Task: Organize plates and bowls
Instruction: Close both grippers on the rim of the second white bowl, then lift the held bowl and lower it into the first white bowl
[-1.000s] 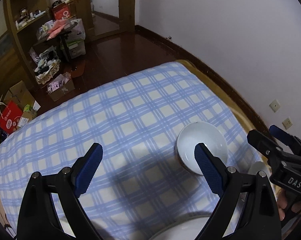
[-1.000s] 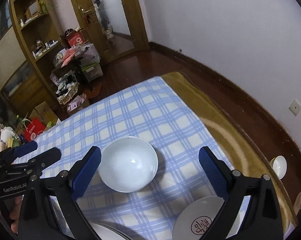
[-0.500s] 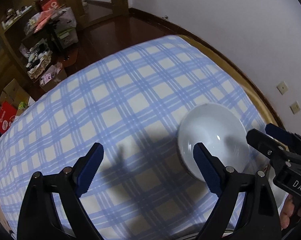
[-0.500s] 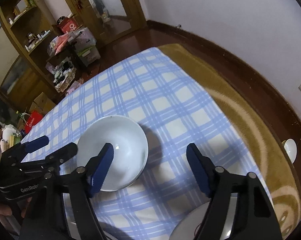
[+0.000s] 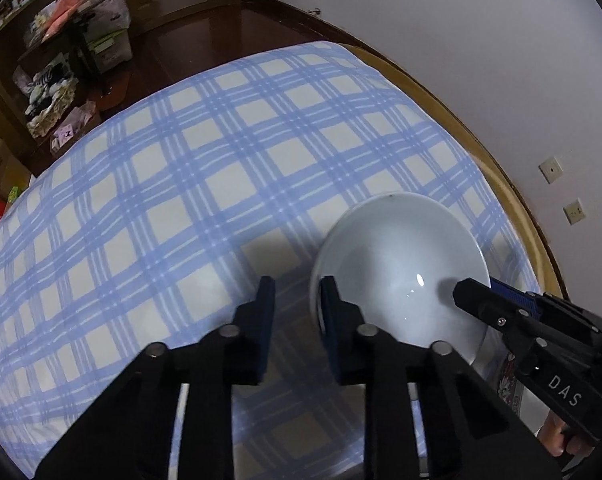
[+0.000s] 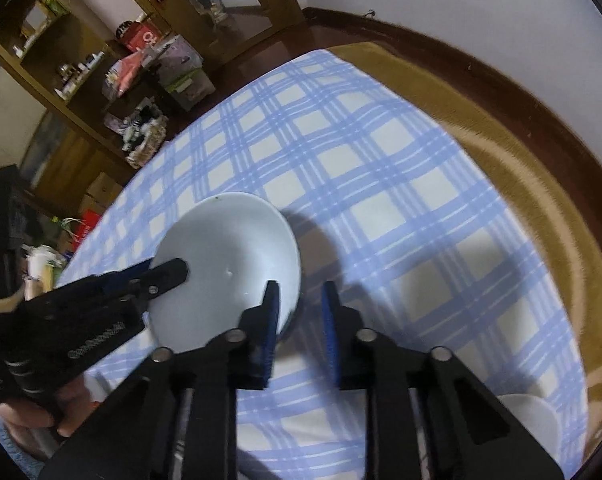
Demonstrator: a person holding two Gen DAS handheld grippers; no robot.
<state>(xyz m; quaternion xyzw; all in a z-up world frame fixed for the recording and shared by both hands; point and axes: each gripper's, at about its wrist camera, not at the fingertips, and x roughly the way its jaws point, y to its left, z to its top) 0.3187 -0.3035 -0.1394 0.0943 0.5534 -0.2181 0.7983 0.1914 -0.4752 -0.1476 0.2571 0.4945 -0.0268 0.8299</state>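
A white bowl (image 5: 401, 256) (image 6: 229, 240) stands upright on the blue checked tablecloth (image 5: 221, 180). My left gripper (image 5: 297, 300) straddles its left rim, one finger inside and one outside. The jaws are closing, and a strip of cloth still shows between the outer finger and the rim. My right gripper (image 6: 300, 300) straddles the opposite rim the same way, also closing with a gap left. Each gripper shows in the other's view: the right gripper (image 5: 477, 290) and the left gripper (image 6: 163, 268).
A white plate (image 6: 529, 420) lies near the front right, and a red-patterned plate (image 5: 509, 380) peeks out under the right gripper. The table's wooden edge (image 6: 521, 168) runs close to the wall. Shelves and boxes (image 5: 61, 60) stand on the floor at the far left.
Both grippers have come down onto the bowl, which now looms larger. Their jaws have gone from wide apart to a narrow gap around opposite sides of the rim.
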